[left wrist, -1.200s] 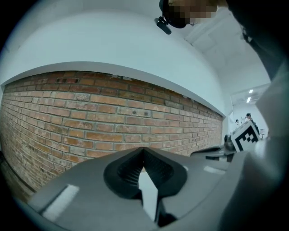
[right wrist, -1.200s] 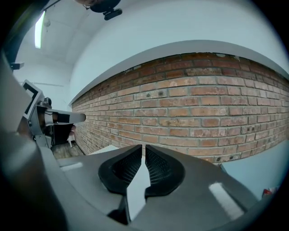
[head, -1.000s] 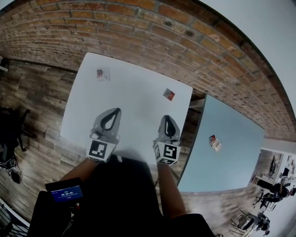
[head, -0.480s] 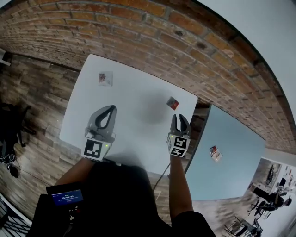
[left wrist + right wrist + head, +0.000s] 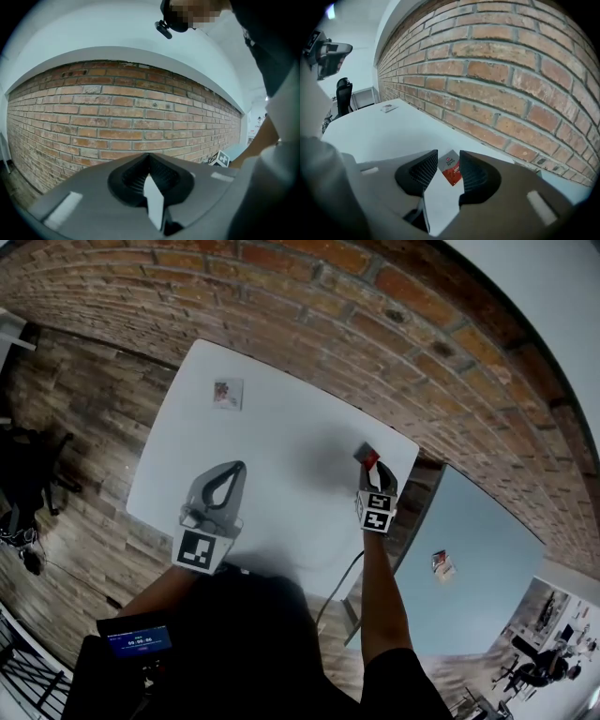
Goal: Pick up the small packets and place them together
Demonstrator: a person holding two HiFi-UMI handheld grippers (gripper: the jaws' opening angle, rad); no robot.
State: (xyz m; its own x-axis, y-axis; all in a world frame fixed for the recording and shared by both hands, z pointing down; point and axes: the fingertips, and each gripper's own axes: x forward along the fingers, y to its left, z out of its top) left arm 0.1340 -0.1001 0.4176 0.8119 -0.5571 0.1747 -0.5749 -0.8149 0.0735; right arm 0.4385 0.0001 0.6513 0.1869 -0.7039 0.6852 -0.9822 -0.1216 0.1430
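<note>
Nothing gathered yet. My right gripper (image 5: 448, 158), jaws just opening, red packet (image 5: 451, 171) between them, ungripped, at table (image 5: 281, 427) right corner. Second packet (image 5: 227, 392) at far-left corner. Left gripper (image 5: 229, 471) closed, empty.

White table (image 5: 281, 456): square top, rounded corners, far edge close to brick wall (image 5: 309, 306). Wood-plank floor (image 5: 84, 399) at left and below. Light blue table (image 5: 487, 540) just right of white table, narrow gap between. Dark cable (image 5: 339, 577) hanging under near edge. Device with lit blue screen (image 5: 137, 640) at bottom left. Black office chair (image 5: 343, 91) beyond table's far end. More office chairs (image 5: 530, 671) at far lower right. White wall (image 5: 93, 33) above brick.
</note>
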